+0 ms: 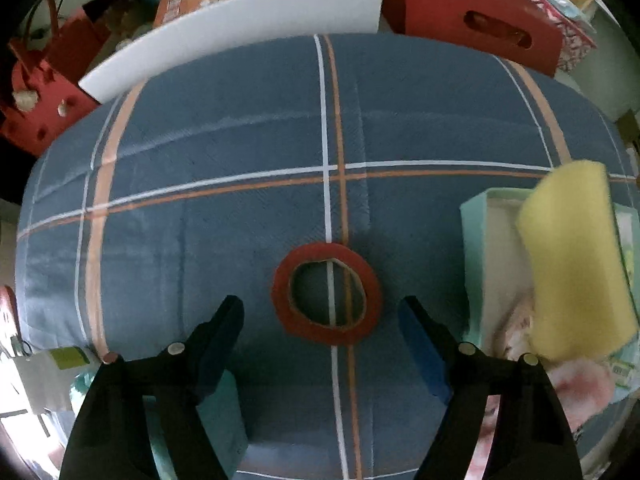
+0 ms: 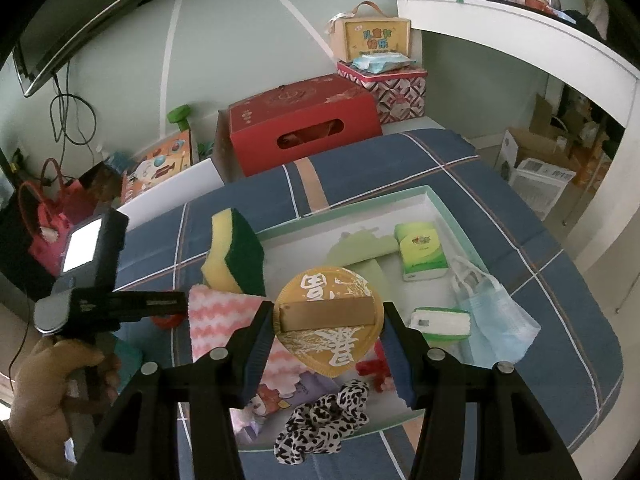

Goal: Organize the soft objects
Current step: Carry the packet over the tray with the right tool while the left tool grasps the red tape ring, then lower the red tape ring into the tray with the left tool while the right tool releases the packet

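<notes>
Red ring-shaped tape roll lies on the blue plaid cloth between the left gripper's parted jaws, untouched, while the right gripper clamps a round yellow paper fan over the shallow mint-rimmed tray.

The yellow sponge is blurred and hides part of the tray; the pink cloth is blurred too.
</notes>
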Available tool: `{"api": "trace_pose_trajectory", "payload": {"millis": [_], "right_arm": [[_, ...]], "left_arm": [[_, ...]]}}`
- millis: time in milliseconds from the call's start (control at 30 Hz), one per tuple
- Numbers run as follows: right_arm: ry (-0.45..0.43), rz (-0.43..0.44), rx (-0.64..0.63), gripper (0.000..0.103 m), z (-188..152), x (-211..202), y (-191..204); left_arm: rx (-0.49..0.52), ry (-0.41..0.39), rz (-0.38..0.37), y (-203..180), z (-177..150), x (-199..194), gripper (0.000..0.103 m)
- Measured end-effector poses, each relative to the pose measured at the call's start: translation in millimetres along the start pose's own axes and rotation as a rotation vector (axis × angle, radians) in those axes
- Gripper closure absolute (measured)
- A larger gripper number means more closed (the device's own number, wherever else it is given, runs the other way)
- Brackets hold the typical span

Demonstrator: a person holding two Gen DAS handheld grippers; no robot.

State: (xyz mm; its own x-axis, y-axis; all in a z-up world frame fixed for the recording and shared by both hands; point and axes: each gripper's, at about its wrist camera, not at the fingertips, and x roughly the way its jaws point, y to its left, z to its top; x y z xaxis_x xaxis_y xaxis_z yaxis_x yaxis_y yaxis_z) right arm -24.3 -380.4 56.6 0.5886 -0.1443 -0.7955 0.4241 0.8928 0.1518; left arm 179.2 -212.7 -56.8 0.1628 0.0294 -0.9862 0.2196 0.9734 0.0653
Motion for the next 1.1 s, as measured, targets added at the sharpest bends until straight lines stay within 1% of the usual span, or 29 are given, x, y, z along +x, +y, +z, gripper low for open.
{"api": "trace_pose_trajectory", "payload": {"millis": [100, 133, 167, 233, 267, 400, 500, 600, 733, 800, 933, 1000, 1100], "right_arm": [[0.004, 0.003, 0.003, 0.048, -0.1, 0.8, -0.8], [0.004, 0.003, 0.004, 0.048, -0.1, 1.1, -1.0], [0.005, 0.003, 0.005, 0.048, 0.0, 1.2, -1.3], [0.009, 0.003, 0.006, 0.048, -0.3, 1.9, -1.7], [0.011, 0.003, 0.005, 0.048, -0.3, 2.3, -1.4], [0.014, 0.011, 0.000, 0.048, -0.7, 3.2, -0.2], [0.017, 0.013, 0.001, 0.048, -1.1, 3.9, -0.9], [0.023, 0.012, 0.006, 0.048, -1.7, 5.7, -1.2], [0.031, 0.018, 0.013, 0.048, -2.5, 8.6, -3.4], [0.028, 0.028, 0.028, 0.048, -2.2, 9.0, -6.8], [0.007, 0.040, 0.066, 0.048, -0.4, 7.5, -16.0], [-0.005, 0.049, 0.085, 0.048, 0.8, 6.7, -20.5], [-0.023, 0.064, 0.119, 0.048, 2.4, 4.6, -28.1]], "left_arm": [[-0.013, 0.009, 0.008, 3.1, 1.7, 8.6, 0.024], [-0.015, 0.012, 0.007, 4.4, 1.7, 11.0, 0.028], [-0.018, 0.012, 0.004, 6.1, 2.2, 12.8, 0.034], [-0.028, 0.007, -0.016, 6.4, 2.1, 12.7, 0.039], [-0.030, 0.006, -0.023, 6.2, 1.8, 12.2, 0.046], [-0.039, -0.016, -0.044, 11.1, -0.2, 5.5, 0.046], [-0.052, -0.038, -0.078, 18.5, -7.2, -4.5, 0.047], [-0.062, -0.090, -0.128, 24.0, -13.6, -23.9, 0.047], [-0.050, -0.164, -0.188, 21.8, -27.7, -54.8, 0.047], [-0.030, -0.203, -0.216, 16.0, -35.6, -72.1, 0.047], [0.049, -0.269, -0.272, -6.4, -53.2, -108.7, 0.046], [0.094, -0.281, -0.298, -25.0, -60.7, -117.9, 0.046], [0.144, -0.283, -0.330, -46.7, -62.7, -124.2, 0.046]]}}
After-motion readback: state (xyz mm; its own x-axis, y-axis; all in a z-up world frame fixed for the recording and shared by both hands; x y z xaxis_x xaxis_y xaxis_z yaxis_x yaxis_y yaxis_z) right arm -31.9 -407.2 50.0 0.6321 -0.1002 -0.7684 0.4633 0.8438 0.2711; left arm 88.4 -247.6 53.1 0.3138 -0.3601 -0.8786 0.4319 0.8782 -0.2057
